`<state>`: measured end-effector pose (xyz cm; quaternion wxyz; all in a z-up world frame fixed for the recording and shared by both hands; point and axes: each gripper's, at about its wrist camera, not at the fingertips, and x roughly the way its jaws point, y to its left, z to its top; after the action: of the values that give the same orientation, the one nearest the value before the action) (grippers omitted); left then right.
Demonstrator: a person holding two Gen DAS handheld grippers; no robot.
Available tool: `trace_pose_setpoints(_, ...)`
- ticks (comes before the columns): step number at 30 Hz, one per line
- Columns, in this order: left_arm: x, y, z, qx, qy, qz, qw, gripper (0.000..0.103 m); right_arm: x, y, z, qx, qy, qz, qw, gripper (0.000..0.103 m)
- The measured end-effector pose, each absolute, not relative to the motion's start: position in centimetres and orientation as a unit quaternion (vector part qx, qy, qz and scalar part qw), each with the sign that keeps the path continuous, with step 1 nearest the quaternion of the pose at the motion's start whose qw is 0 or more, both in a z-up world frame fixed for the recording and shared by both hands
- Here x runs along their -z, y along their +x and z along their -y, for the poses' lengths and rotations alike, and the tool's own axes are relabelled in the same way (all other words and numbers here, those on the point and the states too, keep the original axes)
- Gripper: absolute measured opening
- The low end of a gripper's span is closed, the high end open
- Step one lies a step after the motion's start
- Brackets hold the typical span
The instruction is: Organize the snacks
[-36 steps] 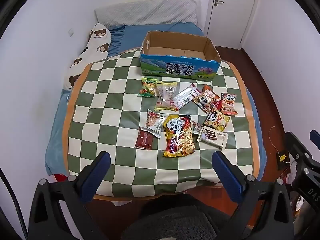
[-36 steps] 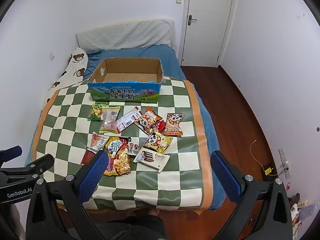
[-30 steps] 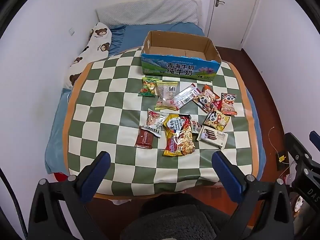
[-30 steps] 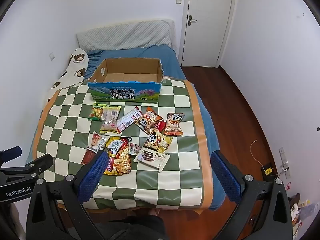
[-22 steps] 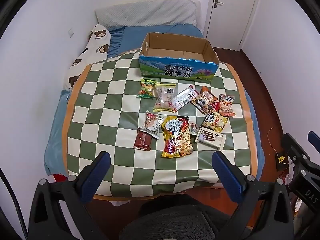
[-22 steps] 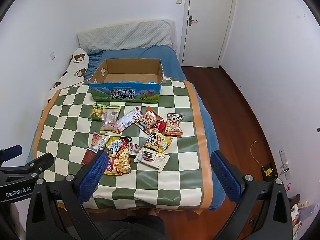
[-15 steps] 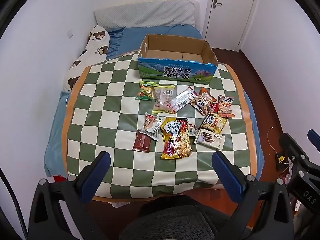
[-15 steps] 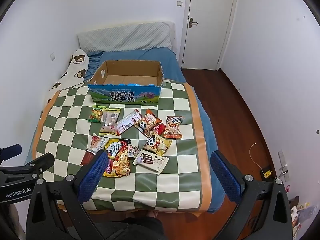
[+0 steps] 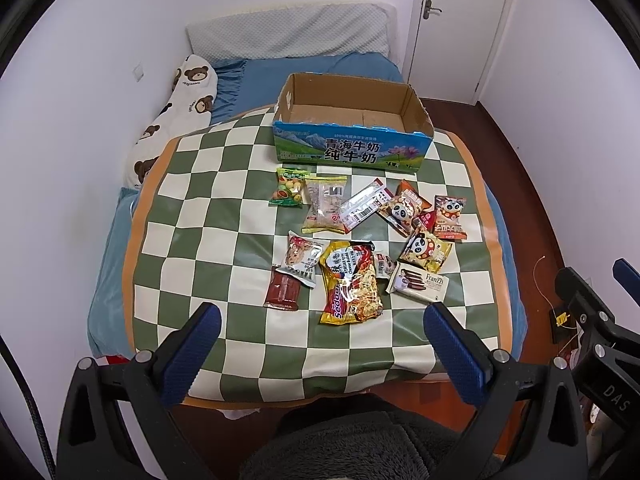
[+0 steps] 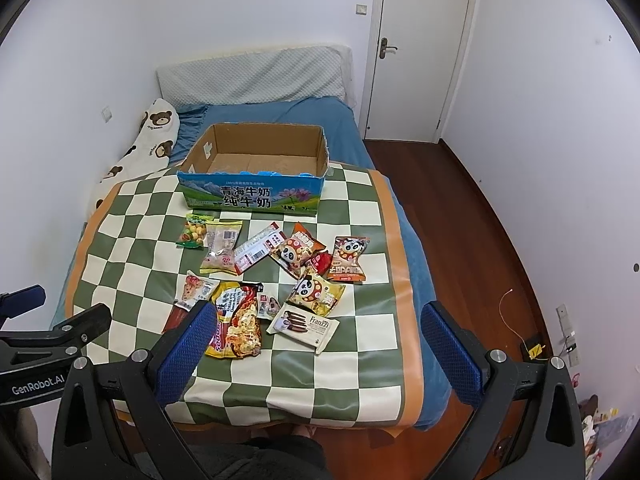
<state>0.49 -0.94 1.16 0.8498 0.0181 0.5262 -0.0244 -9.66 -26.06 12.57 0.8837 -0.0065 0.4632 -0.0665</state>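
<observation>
Several snack packets lie in a loose cluster on the green-and-white checkered cloth [image 9: 200, 216]: a yellow noodle bag [image 9: 351, 282], a white Franzzi biscuit pack [image 9: 418, 282], panda packets [image 9: 426, 251], a green candy bag [image 9: 290, 187] and a dark red bar [image 9: 282, 289]. An empty open cardboard box [image 9: 352, 128] stands behind them. My left gripper [image 9: 320, 332] is open and empty, held above the near edge. My right gripper [image 10: 318, 330] is open and empty; the noodle bag [image 10: 238, 328] and Franzzi pack [image 10: 304, 326] lie beneath it.
The cloth covers a bed with a blue sheet [image 9: 312, 66], a bear-print pillow [image 9: 176, 116] at left and a grey headboard cushion [image 10: 252, 76]. A white door [image 10: 420, 48] and wood floor [image 10: 460, 200] are at right. Walls close in on the left.
Both grippers have drawn back and tilted slightly up; the snacks and box sit a little lower in each view. Nothing on the cloth has moved.
</observation>
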Motion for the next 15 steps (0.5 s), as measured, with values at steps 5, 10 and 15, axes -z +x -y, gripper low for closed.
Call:
trace_pose_setpoints(5, -1.19, 0.63, 1.11, 0.024, 0.018, -0.526, 0.850, 0.103, -12.64, -9.60, 26.12, 0.066, -0.005, -0.465, 0.883, 0.103)
trace_pose_setpoints(10, -1.23, 0.74, 1.14, 0.026, 0.019, -0.526, 0.850, 0.103, -12.62, -9.60, 26.15, 0.066, -0.006, -0.464, 0.883, 0.103)
trace_pose_setpoints(15, -1.22, 0.80, 1.23, 0.025, 0.020, -0.526, 0.850, 0.103, -12.58, -9.66, 26.07, 0.067, -0.007, -0.465, 0.883, 0.103)
